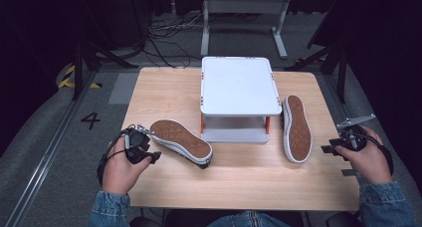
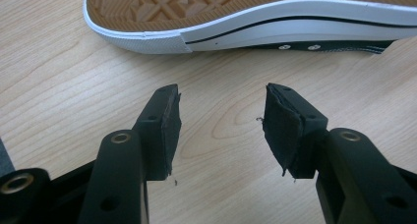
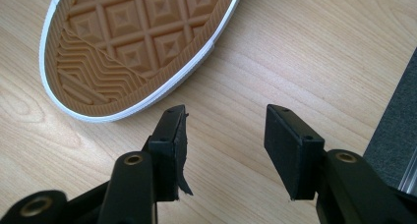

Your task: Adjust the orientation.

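Two black canvas shoes with white rims lie sole-up on the wooden table (image 1: 239, 182). The left shoe (image 1: 181, 142) lies slanted just right of my left gripper (image 1: 144, 145); in the left gripper view the same shoe (image 2: 255, 17) lies beyond the open, empty left gripper (image 2: 222, 121). The right shoe (image 1: 296, 128) lies beside the stand, left of my right gripper (image 1: 332, 148). In the right gripper view its brown sole (image 3: 137, 42) sits up and left of the open right gripper (image 3: 225, 140), nothing between the jaws.
A white two-level stand (image 1: 239, 85) with orange posts occupies the table's middle back, between the shoes. The table's right edge and grey floor (image 3: 393, 135) lie close beside the right gripper. Cables and metal frame legs (image 1: 244, 18) stand beyond the table.
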Tool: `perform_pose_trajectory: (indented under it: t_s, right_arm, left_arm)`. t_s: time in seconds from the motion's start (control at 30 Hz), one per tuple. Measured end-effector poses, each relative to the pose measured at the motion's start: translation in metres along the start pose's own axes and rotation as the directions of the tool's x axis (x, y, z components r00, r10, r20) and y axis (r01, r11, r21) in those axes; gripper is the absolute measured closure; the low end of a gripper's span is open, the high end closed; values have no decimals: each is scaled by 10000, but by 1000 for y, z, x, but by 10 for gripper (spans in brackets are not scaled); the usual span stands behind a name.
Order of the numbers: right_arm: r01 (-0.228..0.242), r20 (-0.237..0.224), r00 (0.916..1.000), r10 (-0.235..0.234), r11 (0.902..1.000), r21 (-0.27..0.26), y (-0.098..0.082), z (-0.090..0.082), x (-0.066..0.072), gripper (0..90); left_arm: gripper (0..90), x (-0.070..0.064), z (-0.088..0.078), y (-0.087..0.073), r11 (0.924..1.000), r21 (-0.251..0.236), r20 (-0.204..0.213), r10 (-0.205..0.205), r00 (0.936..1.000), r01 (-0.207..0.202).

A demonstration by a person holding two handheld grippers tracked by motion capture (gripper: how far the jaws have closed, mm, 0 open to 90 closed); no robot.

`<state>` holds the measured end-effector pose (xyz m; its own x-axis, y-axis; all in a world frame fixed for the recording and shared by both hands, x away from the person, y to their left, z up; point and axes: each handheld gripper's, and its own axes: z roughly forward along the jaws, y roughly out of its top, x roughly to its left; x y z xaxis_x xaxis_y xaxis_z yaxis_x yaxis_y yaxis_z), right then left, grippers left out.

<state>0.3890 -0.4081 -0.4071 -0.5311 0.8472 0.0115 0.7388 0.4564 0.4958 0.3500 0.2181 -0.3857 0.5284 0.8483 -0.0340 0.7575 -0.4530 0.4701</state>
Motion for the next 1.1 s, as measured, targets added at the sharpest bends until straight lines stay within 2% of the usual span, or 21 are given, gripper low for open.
perform_pose_trajectory:
  t_s: [0.13,0.23,0.3,0.37,0.4,0.43,0.5,0.57,0.63,0.77,0.97,1.03,1.07,1.1]
  right_arm:
    - [81,42,10000,-80,9997,-226,0,-2,1,513]
    - [138,116,9998,-134,9993,-343,1,-1,1,504]
    - [150,81,9999,-147,9991,-402,1,1,1,494]
    - [193,74,9998,-191,9991,-385,0,2,2,496]
    - [225,28,9997,-224,9989,-410,0,2,3,496]
    - [225,28,9997,-224,9989,-410,0,2,3,496]
    - [224,46,9997,-222,9989,-415,0,2,4,496]
    - [218,38,9998,-217,9989,-421,0,2,4,496]
    - [218,32,9998,-217,9990,-399,-1,2,4,495]
    - [252,62,9997,-250,9987,-444,0,3,5,496]
    - [284,76,9996,-281,9986,-451,0,4,5,493]
    - [258,86,9996,-255,9987,-436,0,4,5,492]
    - [263,91,9996,-260,9987,-439,0,4,5,491]
    - [260,93,9996,-256,9987,-439,0,5,5,491]
  left_arm:
    - [466,-5,-3,4,9993,-287,-156,221,9996,-225]
    - [478,-8,-4,8,9988,-406,-70,280,9996,-283]
    - [551,-12,-1,15,9991,-286,143,316,9994,-311]
    - [583,-14,1,16,9991,-228,139,363,9992,-360]
    - [608,-19,5,23,9983,-104,245,578,9980,-575]
    - [636,-19,5,23,9983,-104,245,578,9980,-575]
    - [647,-24,8,30,9967,-147,311,802,9963,-798]
    - [701,-25,8,33,9963,-178,392,853,9956,-846]
    - [708,-26,9,38,9955,-228,403,930,9949,-921]
    - [764,-28,11,45,9949,-539,431,874,9952,-851]
    - [835,-26,17,50,9953,-688,414,713,9966,-683]
    - [850,-28,24,53,9944,-782,533,752,9957,-710]
    - [858,-29,27,54,9943,-860,780,691,9946,-624]
    - [861,-31,29,55,9938,-886,856,749,9935,-673]
